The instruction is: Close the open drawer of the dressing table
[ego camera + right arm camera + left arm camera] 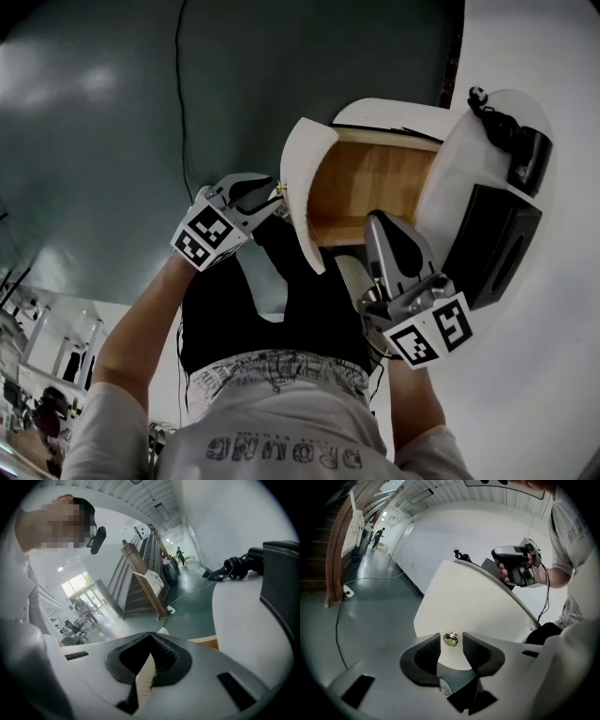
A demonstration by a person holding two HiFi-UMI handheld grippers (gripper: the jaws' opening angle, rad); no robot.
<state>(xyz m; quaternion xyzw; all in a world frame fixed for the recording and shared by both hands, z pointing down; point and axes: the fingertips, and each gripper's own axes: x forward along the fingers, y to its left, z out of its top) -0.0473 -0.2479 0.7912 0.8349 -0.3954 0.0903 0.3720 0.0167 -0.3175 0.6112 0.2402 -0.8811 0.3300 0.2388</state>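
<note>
The left gripper [451, 634] has its jaws apart, with the small gold knob [450, 640] between the tips. A thin gap shows on each side of the knob, so the pads are not pressing on it and the gripper holds nothing.

The knob sits on the curved white drawer front [473, 602]. The head view shows the drawer [370, 178] pulled out of the dressing table [450, 178], its pale wooden inside open to view. The drawer front faces left, toward the left gripper.

The right gripper [151, 634] has its jaw tips together with nothing between them. In the head view it hangs just right of the open drawer, on the near side, apart from the knob.

On the white table top, right of the right gripper, stands a black box [497, 244]. Farther back on the table lies a black device [525, 155] with a coiled cord.

To the left and beyond the table is dark green floor [112, 141], with a thin black cable [180, 84] running across it. The person's arms and pale printed shirt [281, 441] fill the near edge of the head view.
</note>
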